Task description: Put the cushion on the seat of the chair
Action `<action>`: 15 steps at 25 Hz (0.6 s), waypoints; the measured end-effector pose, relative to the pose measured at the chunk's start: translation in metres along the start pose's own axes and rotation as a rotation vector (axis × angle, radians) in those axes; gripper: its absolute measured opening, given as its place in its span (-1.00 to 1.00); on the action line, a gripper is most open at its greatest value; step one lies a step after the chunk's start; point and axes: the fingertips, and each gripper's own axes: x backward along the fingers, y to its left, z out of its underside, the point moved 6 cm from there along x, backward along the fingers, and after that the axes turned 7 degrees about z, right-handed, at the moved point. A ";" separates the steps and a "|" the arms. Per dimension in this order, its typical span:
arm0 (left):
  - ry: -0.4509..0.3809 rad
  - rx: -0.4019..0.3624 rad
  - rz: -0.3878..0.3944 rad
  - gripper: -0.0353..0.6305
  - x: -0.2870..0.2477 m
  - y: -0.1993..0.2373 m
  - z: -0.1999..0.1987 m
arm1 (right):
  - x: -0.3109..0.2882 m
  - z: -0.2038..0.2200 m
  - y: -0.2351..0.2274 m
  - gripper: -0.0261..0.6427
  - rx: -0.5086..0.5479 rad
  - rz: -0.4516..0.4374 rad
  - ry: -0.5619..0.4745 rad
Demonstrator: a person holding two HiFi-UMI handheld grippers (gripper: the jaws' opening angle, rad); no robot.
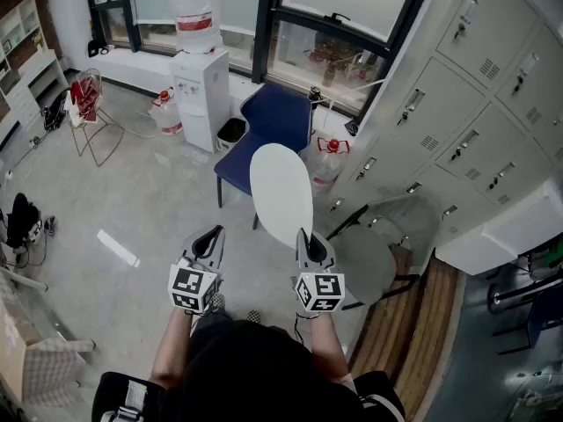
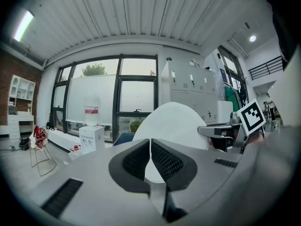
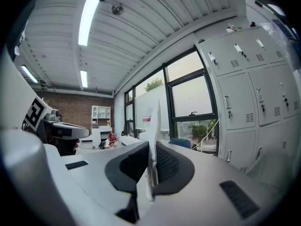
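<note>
The white round cushion (image 1: 281, 192) is off the chair, held up in the air in front of the person. It stands on edge, its lower rim pinched between the pads of the right gripper (image 1: 304, 237). In the right gripper view the jaws are closed tight on that thin rim, and the disc rises straight up from between them. The left gripper (image 1: 211, 236) is level beside it, apart from the cushion. Its jaws are brought together at the tips with nothing between them, and in its own view the cushion's broad face shows just beyond them.

Past the cushion stands the blue chair (image 1: 274, 117), its backrest toward the window. In the head view the cushion covers part of the seat's right side, and the rest of the seat lies bare. Left of the chair a small bin (image 1: 231, 132) sits against a white water dispenser (image 1: 201, 95) with a bottle on top. A bank of pale lockers (image 1: 475, 104) lines the right wall, and a grey chair (image 1: 369, 262) stands near them, just right of the right gripper
</note>
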 end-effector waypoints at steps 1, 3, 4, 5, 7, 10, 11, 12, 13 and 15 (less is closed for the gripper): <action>0.001 0.001 -0.001 -0.82 0.001 0.000 0.000 | 0.001 0.000 0.001 -0.78 0.000 0.000 0.001; 0.001 0.003 -0.001 -0.82 0.004 0.001 0.000 | 0.002 -0.001 0.004 -0.78 0.000 0.000 0.001; 0.001 0.003 -0.002 -0.82 0.005 0.001 0.000 | 0.003 -0.002 0.004 -0.78 0.001 0.001 0.000; 0.001 0.003 -0.002 -0.82 0.005 0.001 0.001 | 0.004 -0.002 0.005 -0.78 0.000 0.004 -0.002; 0.000 0.003 -0.001 -0.82 0.006 0.000 0.001 | 0.005 -0.003 0.003 -0.78 -0.003 0.008 -0.008; 0.005 0.006 0.001 -0.82 0.005 -0.001 0.003 | 0.006 -0.004 0.001 -0.78 0.000 0.010 -0.010; 0.006 0.007 0.001 -0.82 0.005 -0.001 0.004 | 0.006 -0.004 0.001 -0.78 0.003 0.011 -0.008; 0.006 0.008 0.001 -0.82 0.005 -0.002 0.004 | 0.006 -0.003 0.001 -0.78 0.004 0.011 -0.005; 0.008 0.009 0.001 -0.82 0.005 -0.002 0.005 | 0.006 -0.003 0.001 -0.78 0.005 0.011 -0.003; 0.012 0.013 0.000 -0.82 0.006 -0.002 0.006 | 0.005 0.000 0.001 -0.78 0.001 0.010 0.003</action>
